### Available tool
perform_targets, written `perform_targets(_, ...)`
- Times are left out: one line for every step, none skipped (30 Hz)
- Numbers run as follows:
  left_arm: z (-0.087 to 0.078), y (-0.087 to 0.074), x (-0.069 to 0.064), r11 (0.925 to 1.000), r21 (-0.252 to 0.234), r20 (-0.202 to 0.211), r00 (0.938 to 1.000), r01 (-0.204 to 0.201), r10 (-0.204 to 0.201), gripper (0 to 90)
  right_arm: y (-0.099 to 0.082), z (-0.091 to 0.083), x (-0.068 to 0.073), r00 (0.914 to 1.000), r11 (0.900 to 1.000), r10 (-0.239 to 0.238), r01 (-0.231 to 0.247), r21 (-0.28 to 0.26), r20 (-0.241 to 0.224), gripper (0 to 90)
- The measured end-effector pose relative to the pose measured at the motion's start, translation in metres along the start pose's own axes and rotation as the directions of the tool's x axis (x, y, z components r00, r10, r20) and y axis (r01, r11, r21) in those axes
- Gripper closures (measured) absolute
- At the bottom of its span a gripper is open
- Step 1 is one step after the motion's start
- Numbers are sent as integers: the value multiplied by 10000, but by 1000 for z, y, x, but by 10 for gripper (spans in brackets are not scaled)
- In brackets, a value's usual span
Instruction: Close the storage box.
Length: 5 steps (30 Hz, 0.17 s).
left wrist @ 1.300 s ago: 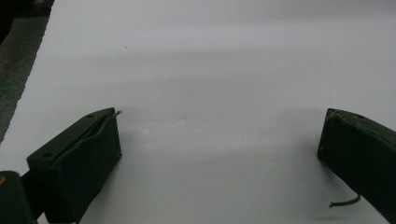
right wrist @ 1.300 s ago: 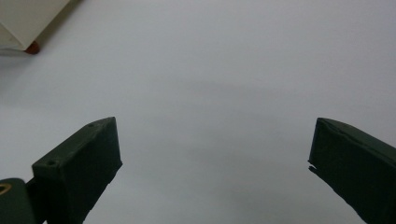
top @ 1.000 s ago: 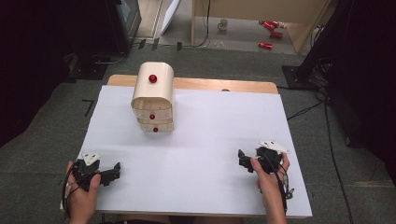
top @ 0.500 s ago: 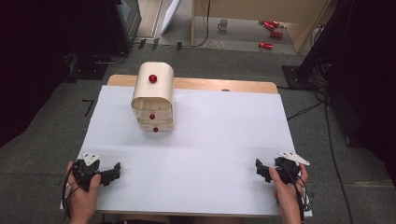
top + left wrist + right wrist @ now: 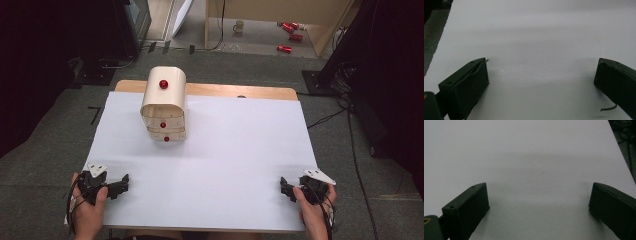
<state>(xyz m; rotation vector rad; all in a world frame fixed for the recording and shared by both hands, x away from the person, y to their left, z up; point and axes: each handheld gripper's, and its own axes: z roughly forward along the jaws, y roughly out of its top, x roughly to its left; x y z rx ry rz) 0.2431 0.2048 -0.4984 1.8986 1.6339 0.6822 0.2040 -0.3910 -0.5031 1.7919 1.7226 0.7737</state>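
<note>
Both claws rest spread and empty at the near corners of the white counter [image 5: 240, 165], left claw [image 5: 116, 186] and right claw [image 5: 287, 190], likely parked; the small wooden round-topped drawer cabinet with red knobs [image 5: 164, 105] stands far-left, untouched.

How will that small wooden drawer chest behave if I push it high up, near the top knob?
The drawer chest looks taller than its base is wide, so a high push probably tips it. It seems thin wood, likely light, and may slide on the smooth white table cover. The round red knobs could slip from the tongs.
</note>
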Motion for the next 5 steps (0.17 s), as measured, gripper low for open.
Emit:
perform_targets(0, 0, 0, 10000, -6, 4, 10000, 8, -8, 0, -1, 1, 2, 9998, 9999, -154, 154, 2, 120, 18)
perform_targets(0, 0, 0, 10000, 4, 5, 10000, -1, 1, 0, -1, 1, 2, 9997, 9999, -164, 164, 14, 153, 18)
perform_targets(0, 0, 0, 10000, 5, 3, 10000, -2, 2, 0, -1, 1, 2, 9999, 9999, -129, 130, -17, 104, 17)
perform_targets(0, 0, 0, 10000, 5, 3, 10000, -2, 2, 0, -1, 1, 2, 9999, 9999, -129, 129, -28, 97, 17)
perform_targets(0, 0, 0, 10000, 4, 6, 10000, -1, 1, 0, -1, 1, 2, 9999, 9999, -129, 129, -28, 97, 17)
